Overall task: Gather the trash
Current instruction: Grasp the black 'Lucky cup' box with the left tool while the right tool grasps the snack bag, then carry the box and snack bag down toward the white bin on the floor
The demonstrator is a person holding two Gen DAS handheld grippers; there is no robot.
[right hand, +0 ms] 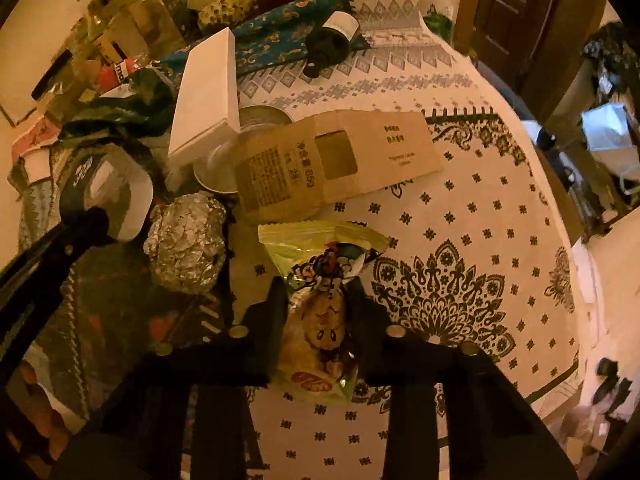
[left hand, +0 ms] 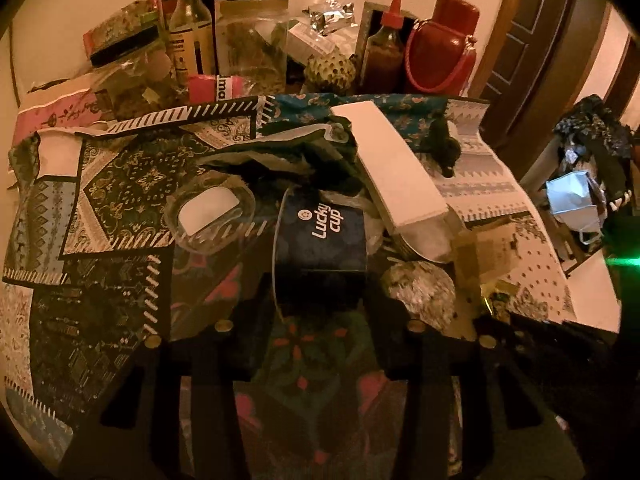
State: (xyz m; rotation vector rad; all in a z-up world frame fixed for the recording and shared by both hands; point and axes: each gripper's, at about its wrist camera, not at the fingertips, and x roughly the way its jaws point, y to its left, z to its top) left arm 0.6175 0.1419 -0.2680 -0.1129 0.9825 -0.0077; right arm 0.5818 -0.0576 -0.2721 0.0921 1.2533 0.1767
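Spread across the whole scene: a patchwork tablecloth (right hand: 460,216), white with dark floral medallions on the right side, darker panels on the left (left hand: 116,184).

Lying tilted across the clutter: a long white box (left hand: 396,168), one end raised toward the back and the other resting over a shallow metal dish (right hand: 218,168).

Just in front of that dish: a flat brown cardboard carton (right hand: 336,160) with a cut-out window, on its side.

At the back against the wall: a red flask (left hand: 444,44) with a cord handle, a red-capped sauce bottle (left hand: 386,56), a clear glass jar (left hand: 254,48), and a tipped dark bottle (right hand: 332,40).

Gripped in the left gripper (left hand: 320,292): a dark blue paper cup (left hand: 320,240) marked "Lucky cup", on its side, the two black fingers pressed against its walls and closed to the cup's width. From the right wrist view, the cup's white interior (right hand: 120,196) facing outward.

Right beside the cup: a crumpled ball of foil (right hand: 186,244), resting on the cloth.

Pinched in the right gripper (right hand: 316,300): a yellow-green snack wrapper (right hand: 320,280) with cartoon print, jaws narrow and closed on its middle; possibly lifted slightly off the cloth, hard to tell through the fisheye.

Left of the cup: a small clear plastic lid (left hand: 208,216).
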